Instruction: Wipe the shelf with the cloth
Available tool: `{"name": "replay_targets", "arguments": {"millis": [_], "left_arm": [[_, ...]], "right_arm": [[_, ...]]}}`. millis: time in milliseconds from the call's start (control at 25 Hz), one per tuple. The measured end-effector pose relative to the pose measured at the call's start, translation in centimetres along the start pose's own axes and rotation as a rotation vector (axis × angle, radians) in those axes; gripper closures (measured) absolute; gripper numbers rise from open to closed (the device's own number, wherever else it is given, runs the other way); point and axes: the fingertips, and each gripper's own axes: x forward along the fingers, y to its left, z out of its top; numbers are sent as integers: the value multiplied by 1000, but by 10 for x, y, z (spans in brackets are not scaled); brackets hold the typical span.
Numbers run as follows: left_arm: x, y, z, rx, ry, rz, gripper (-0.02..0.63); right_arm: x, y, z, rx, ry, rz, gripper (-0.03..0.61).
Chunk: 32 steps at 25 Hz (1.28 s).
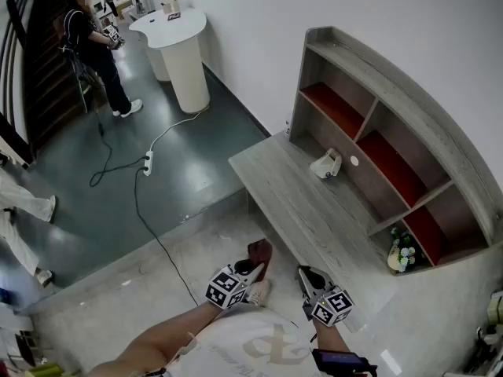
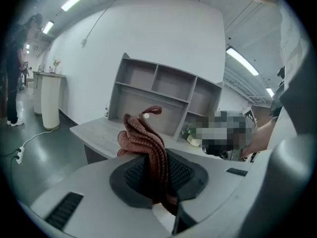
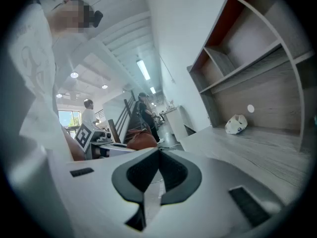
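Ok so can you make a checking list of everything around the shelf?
Surface: grey wooden desk top below the shelf, which has red-backed compartments.
Job's things: reddish-brown cloth, bunched up, not touching the shelf.
Clutter: small white object on the desk top; flowers in the near end compartment.
Grippers: left gripper shut on the cloth; right gripper shut, nothing in it.
Cables: cable and white power strip on the floor.
Surroundings: white table; person standing beyond it.
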Motion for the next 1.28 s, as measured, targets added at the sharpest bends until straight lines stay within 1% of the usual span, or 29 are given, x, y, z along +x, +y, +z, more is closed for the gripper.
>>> {"name": "replay_targets", "arguments": {"millis": [160,280,600,760,920,1120,1280], "left_arm": [[-18,-23,-8,8,3,9,548],[-25,-37,-11,16,4,8,548],[-42,-52,-23,35,17,28,548],[-49,-49,-24,33,12,59,548],[-54,-46,-17,35,-5,79,548],[-46,-32,-18,28,-14,91,548],[-37,-17,-14,13,-18,95,548]], "right_arm": [[-22,18,-6,5,-1,4,575],[-35,23,-9,6,-11,-2,575],[-52,36,-23,42,-40,-7,574],[-55,39,-27,44,-41,1,574],[-55,40,-23,38,-44,6,574],[-45,30,-19,29,-55,1,574],[-41,19,-17,37,-53,-20,574]]}}
